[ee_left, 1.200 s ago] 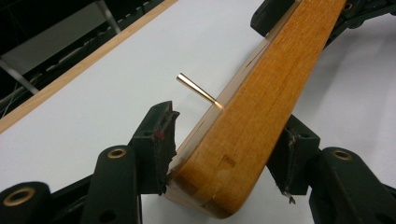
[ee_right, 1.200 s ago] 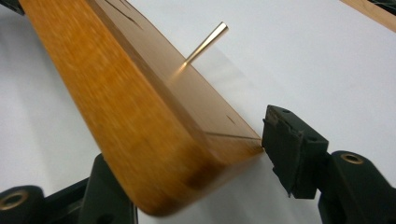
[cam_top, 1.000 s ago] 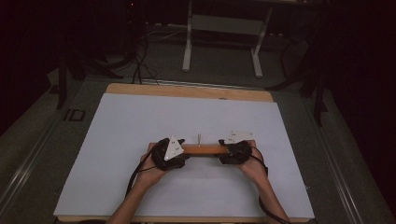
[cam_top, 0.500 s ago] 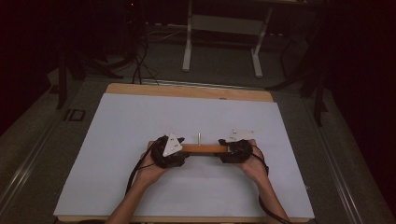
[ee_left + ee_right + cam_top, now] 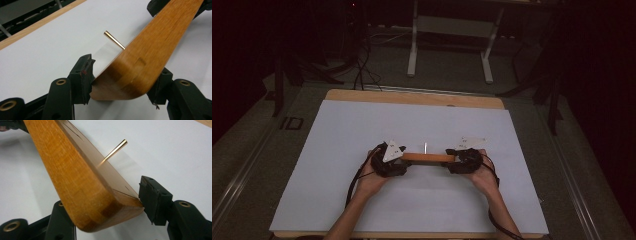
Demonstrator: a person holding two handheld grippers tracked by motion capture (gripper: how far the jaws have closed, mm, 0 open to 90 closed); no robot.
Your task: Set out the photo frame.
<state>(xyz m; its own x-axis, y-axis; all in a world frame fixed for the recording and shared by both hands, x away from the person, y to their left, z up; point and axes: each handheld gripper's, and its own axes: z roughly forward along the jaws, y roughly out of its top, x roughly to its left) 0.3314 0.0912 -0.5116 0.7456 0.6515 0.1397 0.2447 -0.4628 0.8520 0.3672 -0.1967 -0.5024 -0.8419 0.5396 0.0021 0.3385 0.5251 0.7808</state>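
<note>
A flat wooden bar (image 5: 427,157) with rounded ends hangs level just above the white sheet (image 5: 362,130), near the front of the table. From its far edge a thin brass pin (image 5: 425,148) sticks out. My left gripper (image 5: 404,159) is shut on the bar's left end and my right gripper (image 5: 452,160) on its right end. In the left gripper view both pads (image 5: 86,75) press the sides of the bar (image 5: 150,50), with the pin (image 5: 113,40) beyond. The right gripper view has the bar (image 5: 75,175) against the right pad (image 5: 152,197); the wood hides the left jaw.
The white sheet covers a wooden tabletop (image 5: 412,97) whose far edge shows as a tan strip. Beyond the table stand a metal frame's legs (image 5: 412,50) and loose cables (image 5: 362,70) on a dark floor. A cable trails from each gripper along the forearms.
</note>
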